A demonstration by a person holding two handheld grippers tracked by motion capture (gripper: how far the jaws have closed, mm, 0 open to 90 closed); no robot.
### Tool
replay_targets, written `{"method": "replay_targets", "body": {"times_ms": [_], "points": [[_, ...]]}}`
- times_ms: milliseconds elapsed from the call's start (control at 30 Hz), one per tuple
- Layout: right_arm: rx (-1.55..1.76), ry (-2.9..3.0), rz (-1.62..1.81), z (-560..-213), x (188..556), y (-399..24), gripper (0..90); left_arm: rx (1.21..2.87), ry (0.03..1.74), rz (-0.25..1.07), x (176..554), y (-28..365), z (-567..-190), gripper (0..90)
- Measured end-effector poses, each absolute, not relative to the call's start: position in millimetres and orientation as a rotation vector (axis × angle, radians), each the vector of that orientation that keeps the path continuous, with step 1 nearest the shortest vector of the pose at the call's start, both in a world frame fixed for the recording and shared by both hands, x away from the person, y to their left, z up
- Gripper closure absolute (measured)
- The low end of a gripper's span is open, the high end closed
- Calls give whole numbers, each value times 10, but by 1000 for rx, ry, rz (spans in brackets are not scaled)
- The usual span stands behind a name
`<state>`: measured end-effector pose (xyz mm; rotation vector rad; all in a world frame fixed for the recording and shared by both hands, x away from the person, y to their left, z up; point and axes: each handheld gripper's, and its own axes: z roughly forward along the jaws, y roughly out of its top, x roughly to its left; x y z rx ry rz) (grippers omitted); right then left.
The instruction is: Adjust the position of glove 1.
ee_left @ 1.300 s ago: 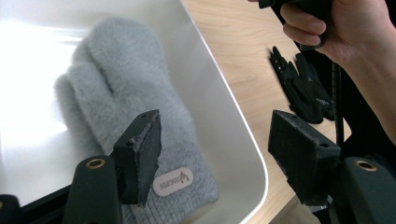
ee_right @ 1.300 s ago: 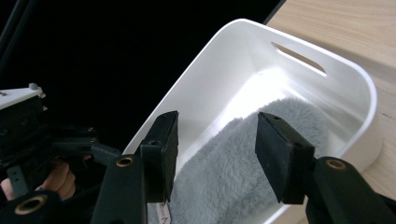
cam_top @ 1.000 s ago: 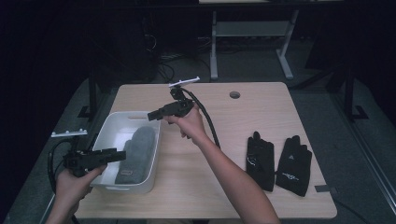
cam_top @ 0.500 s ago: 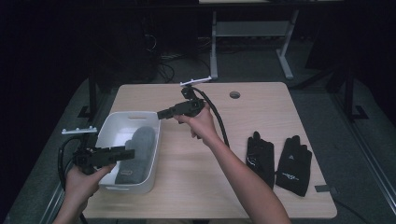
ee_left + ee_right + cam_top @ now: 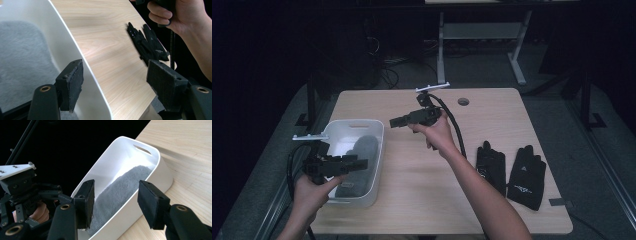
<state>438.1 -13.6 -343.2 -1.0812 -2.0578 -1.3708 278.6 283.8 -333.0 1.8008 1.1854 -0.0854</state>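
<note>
High view: one white bin [image 5: 374, 150] at table left holds one grey cloth [image 5: 359, 155]; two black gloves [image 5: 512, 167] lie flat at right. Left gripper view: left gripper [image 5: 117, 85] jaws apart, empty, straddling the bin rim. Right gripper view: right gripper [image 5: 115, 200] jaws apart, empty. Gloves look soft, light, floppy; pinch at the cuff.

Dim high view, black surroundings, bench [image 5: 422, 175] lit from above. Gripper views brighter; glare inside white bin [image 5: 120, 160]; near jaws slightly soft, gloves [image 5: 147, 45] blurred.
</note>
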Motion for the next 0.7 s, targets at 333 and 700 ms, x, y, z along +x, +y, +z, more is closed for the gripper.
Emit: {"method": "replay_targets", "body": {"times_ms": [333, 700], "points": [[-1105, -2050, -1386, -3438, 4333, -350, 463, 1841, 1151, -103, 2801, 2621, -3333, 294], [-1154, -2037, -1416, -3418, 4251, -657, 464, 1880, 1095, -125, 2816, 2354, -3367, 293]]}}
